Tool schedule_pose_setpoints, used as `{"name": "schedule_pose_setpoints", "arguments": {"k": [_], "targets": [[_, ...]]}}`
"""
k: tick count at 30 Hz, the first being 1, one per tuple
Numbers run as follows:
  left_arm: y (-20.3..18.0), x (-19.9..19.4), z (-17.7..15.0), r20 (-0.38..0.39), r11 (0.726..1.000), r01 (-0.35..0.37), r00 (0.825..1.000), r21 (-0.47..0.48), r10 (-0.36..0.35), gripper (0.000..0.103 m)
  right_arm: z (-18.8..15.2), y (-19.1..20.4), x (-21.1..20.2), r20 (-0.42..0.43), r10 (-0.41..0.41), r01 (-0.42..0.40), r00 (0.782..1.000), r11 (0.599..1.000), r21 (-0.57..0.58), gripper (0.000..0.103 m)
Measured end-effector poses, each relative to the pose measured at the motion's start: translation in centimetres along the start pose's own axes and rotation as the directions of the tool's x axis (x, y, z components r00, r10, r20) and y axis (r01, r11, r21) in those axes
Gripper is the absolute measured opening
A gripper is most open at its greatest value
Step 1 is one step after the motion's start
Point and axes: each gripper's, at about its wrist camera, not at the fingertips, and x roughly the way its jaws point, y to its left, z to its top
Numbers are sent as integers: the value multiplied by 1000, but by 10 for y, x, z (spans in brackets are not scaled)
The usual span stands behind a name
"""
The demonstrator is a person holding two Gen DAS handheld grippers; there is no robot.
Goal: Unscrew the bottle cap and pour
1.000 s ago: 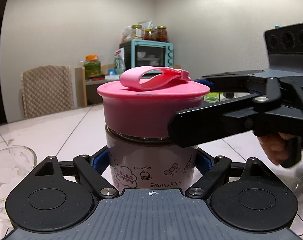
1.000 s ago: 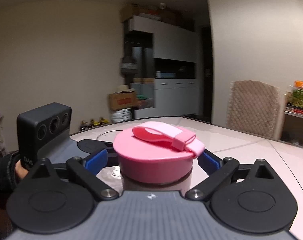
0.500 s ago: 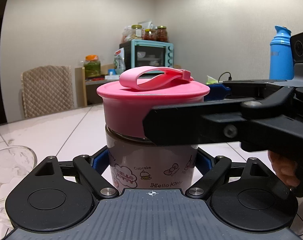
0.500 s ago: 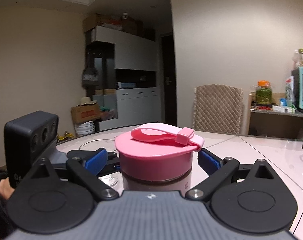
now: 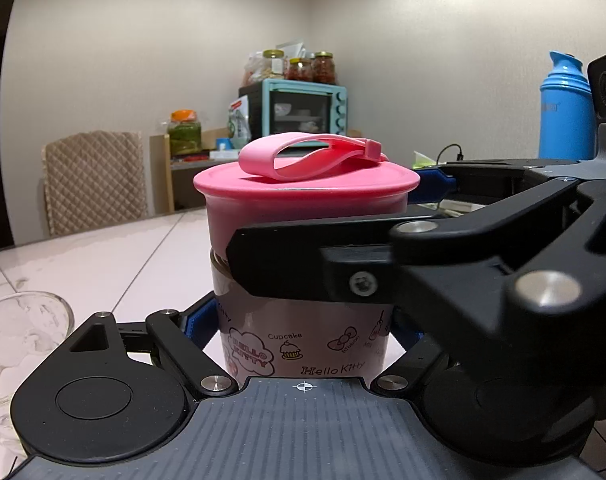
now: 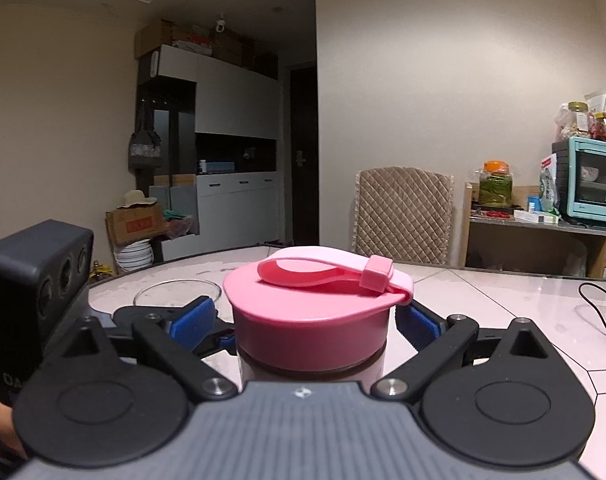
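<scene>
**Cap in the grip, twist not yet finished**

The step in hand looks like the unscrewing itself. The bottle [image 5: 303, 332], a squat printed container, stands upright on the desk [image 5: 115, 256], and the left gripper [image 5: 303, 320] is clamped on its lower body, blue pads tight against both sides, holding it so it cannot spin. The right gripper [image 6: 309, 320] comes in level at cap height: its blue pads [image 6: 191, 320] sit on either side of the pink cap [image 6: 311, 316]. The right pad appears to touch the cap wall; on the left a thin gap may remain, so I judge the grip as on or very nearly on, set wide for a wide cap.

The cap sits flat and square on the bottle, with no lifted edge visible, so it appears not yet free. Its loop strap [image 6: 323, 272] lies folded across the top, clear of the pads.

The next move calls for a firm squeeze on the cap wall and a turn about the bottle's upright axis while the left gripper resists; a slipping pad would just polish the smooth plastic. Afterwards the cap must lift straight off.

A glass bowl [image 6: 177, 292] stands on the desk just beyond the bottle, a likely place to pour.
</scene>
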Motion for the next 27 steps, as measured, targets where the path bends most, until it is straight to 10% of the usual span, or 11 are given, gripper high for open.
{"name": "schedule_pose_setpoints", "arguments": {"k": [19, 27], "targets": [[0, 0, 0, 0, 1000, 0, 1000, 0, 0, 90, -5, 7, -4, 5, -28, 28, 1000, 1000, -1, 85], [0, 0, 0, 0, 1000, 0, 1000, -2, 0, 90, -4, -19, -5, -9, 136, -136, 991, 990, -45, 85]]}}
